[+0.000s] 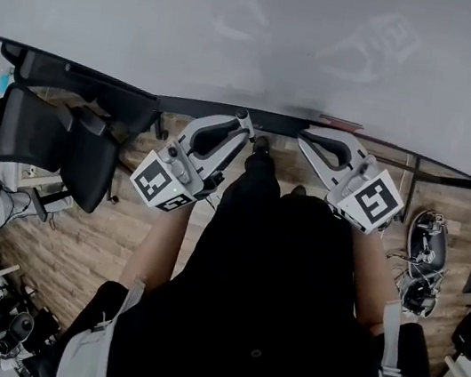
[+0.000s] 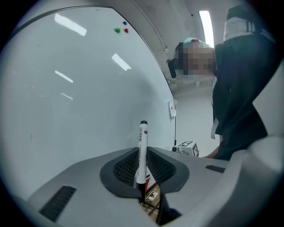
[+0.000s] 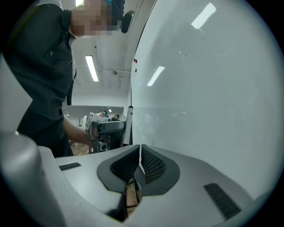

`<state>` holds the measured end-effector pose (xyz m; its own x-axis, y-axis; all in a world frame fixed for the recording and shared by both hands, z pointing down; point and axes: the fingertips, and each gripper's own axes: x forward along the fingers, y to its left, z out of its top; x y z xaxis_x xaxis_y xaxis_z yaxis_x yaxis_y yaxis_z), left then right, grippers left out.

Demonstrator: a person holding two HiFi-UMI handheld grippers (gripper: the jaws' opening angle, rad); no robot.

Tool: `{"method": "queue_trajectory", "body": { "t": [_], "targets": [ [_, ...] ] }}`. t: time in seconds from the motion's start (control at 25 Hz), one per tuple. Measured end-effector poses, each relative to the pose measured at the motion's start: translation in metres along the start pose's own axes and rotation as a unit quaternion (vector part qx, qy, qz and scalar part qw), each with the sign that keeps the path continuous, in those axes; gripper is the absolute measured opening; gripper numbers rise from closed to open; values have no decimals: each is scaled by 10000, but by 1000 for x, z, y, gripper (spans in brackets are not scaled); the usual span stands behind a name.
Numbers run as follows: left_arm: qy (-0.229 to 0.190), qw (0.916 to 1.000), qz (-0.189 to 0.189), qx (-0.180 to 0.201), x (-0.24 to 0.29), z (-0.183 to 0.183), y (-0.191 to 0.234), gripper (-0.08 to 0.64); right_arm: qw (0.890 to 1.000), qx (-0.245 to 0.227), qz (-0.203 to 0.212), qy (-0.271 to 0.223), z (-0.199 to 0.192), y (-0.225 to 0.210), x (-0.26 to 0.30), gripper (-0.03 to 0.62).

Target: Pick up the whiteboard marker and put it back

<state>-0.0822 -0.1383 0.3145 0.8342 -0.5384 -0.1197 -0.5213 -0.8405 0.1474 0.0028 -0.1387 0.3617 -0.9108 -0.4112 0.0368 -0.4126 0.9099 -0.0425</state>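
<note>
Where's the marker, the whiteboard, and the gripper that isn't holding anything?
marker (image 2: 142,148), left gripper view, on its white barrel between the jaws.
whiteboard (image 2: 80,97), left gripper view, on its bare white face.
right gripper (image 3: 140,150), right gripper view, where its closed jaws meet.

White marker (image 2: 142,150), black-capped, upright

The wood-plank floor (image 1: 119,235) carries a black office chair (image 1: 37,135) and a dark tangle (image 1: 420,292), perhaps cables.

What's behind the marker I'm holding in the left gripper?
Plain whiteboard lies behind the whiteboard marker. Its lower end is covered by the jaws shut on it, so nothing behind that part shows.
</note>
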Motion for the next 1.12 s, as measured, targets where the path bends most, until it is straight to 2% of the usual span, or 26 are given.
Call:
{"method": "queue_trajectory", "body": {
  "t": [0.08, 0.28, 0.68, 1.12],
  "targets": [
    [-133, 9998, 23, -161, -3, -1, 3, 69, 9999, -29, 30, 136, -7, 0, 0, 21],
    [-256, 9989, -14, -396, -7, -5, 7, 69, 10000, 57, 64, 41, -4, 3, -1, 21],
    [-185, 9986, -54, -486, -5, -8, 10, 69, 9997, 14, 135, 181, -11, 0, -2, 21],
    [-160, 9985, -65, -513, -4, -9, 12, 69, 9998, 79, 135, 106, -11, -2, 1, 21]
  ]
}}
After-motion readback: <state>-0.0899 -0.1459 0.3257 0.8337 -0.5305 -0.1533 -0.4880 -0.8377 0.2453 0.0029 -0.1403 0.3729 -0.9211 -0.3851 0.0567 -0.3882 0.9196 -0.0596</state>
